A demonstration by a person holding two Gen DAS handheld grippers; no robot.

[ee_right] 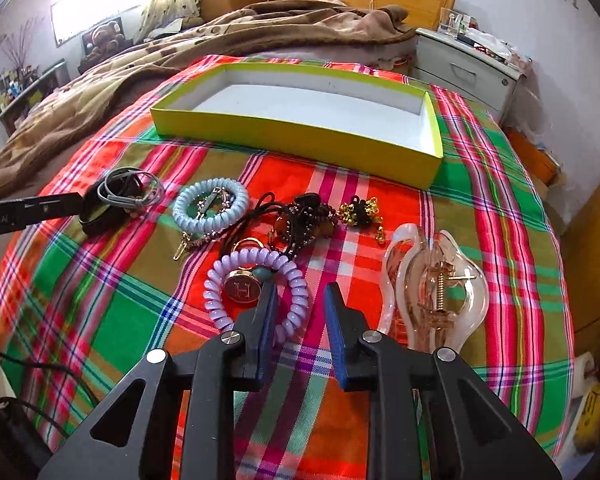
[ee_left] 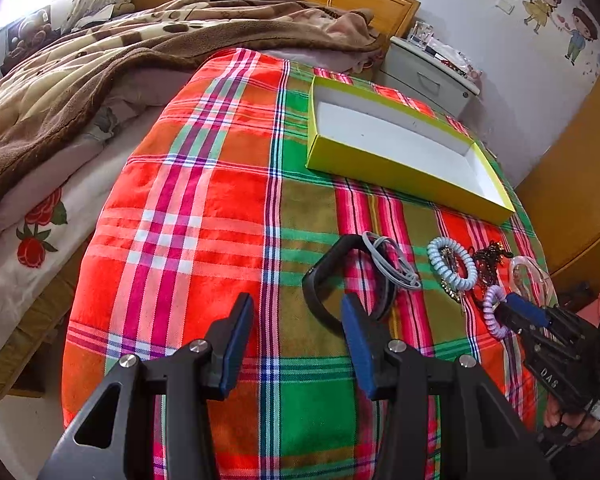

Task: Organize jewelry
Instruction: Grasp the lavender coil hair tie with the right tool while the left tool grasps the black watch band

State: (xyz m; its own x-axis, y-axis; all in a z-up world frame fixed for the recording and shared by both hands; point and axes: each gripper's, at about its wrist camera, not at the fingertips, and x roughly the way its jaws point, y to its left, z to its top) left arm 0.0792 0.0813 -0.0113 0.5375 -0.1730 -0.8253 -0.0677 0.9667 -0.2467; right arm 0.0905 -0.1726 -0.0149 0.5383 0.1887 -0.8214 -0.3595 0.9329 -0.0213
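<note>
Left gripper (ee_left: 296, 312) open over plaid cloth (ee_left: 204, 208), right finger at black band (ee_left: 320, 280). Grey ties (ee_left: 392, 264) on band. Blue coil (ee_left: 452, 264) beside them, dark beads (ee_left: 490, 260) next. Right gripper (ee_left: 512, 308) at purple coil (ee_left: 490, 312), jaw state unclear. Yellow box (ee_left: 400, 172) beyond.

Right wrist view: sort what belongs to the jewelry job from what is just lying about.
Job:
yellow-green box
purple coil band
blue coil band
clear hair claw
black wristband
dark bead cluster

Lying about:
brown blanket
nightstand
</note>
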